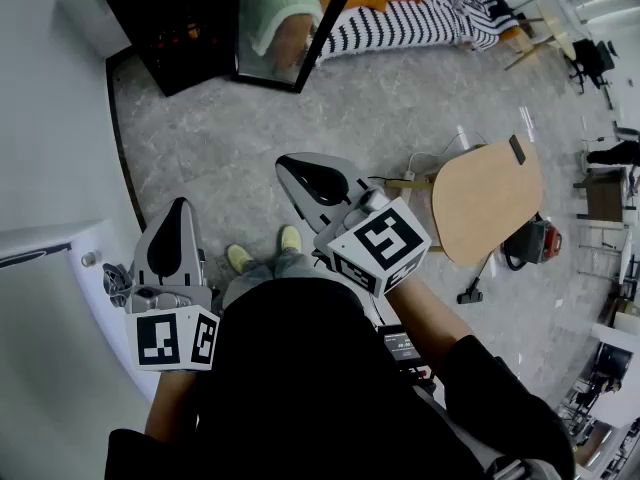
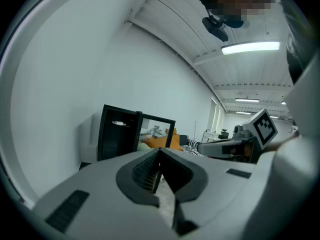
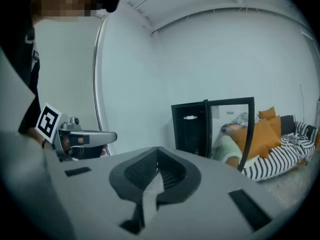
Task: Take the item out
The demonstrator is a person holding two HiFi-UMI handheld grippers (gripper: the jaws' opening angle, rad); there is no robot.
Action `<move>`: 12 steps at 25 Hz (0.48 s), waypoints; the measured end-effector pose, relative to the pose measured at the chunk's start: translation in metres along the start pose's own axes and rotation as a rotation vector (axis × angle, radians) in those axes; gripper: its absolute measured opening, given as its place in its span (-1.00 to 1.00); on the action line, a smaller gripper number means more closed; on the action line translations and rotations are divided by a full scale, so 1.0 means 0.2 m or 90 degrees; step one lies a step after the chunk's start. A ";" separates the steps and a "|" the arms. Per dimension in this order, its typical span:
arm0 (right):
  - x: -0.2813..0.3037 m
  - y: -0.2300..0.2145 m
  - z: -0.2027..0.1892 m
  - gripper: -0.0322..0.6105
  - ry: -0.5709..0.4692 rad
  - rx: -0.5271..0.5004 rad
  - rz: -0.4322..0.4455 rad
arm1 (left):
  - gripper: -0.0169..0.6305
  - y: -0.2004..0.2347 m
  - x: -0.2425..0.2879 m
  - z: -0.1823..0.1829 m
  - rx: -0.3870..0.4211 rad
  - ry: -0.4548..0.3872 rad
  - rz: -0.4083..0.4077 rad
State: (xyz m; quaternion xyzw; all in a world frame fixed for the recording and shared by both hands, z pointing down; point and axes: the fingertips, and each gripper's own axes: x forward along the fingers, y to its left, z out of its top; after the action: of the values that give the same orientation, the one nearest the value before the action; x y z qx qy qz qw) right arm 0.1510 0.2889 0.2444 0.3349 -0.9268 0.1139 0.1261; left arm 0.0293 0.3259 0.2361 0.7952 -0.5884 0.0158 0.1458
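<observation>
A black cabinet (image 1: 180, 28) stands on the floor ahead of me, with its glass door (image 1: 290, 28) swung open. It also shows in the left gripper view, cabinet (image 2: 117, 139) and door (image 2: 157, 131), and in the right gripper view, cabinet (image 3: 190, 131) and door (image 3: 230, 129). A small pale thing (image 3: 190, 117) lies high inside; what it is I cannot tell. My left gripper (image 1: 180, 205) and right gripper (image 1: 283, 161) are held at waist height, well short of the cabinet. Both are shut and hold nothing.
A round wooden table (image 1: 485, 198) stands to the right, with a red and black appliance (image 1: 535, 240) beside it. A sofa with orange cushions and a striped blanket (image 1: 400, 8) is behind the door. A white wall (image 1: 40, 118) runs along the left. My shoes (image 1: 262, 250) show on the grey floor.
</observation>
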 end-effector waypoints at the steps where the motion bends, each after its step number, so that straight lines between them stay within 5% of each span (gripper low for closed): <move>1: 0.00 0.02 0.00 -0.89 -0.001 -0.004 0.004 | -0.92 0.01 -0.01 0.01 0.000 -0.002 -0.002; 7: -0.02 0.09 0.05 -0.89 -0.021 0.013 0.005 | -0.92 0.01 -0.06 0.07 0.011 -0.016 -0.012; 12: -0.04 0.13 0.09 -0.89 -0.029 0.074 0.059 | -0.92 0.04 -0.09 0.07 0.009 -0.020 -0.005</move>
State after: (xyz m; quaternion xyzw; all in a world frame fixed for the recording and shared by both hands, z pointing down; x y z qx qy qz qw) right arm 0.1381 0.3079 0.2223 0.3009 -0.9358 0.1654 0.0802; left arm 0.0145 0.3361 0.2202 0.7988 -0.5871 0.0073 0.1309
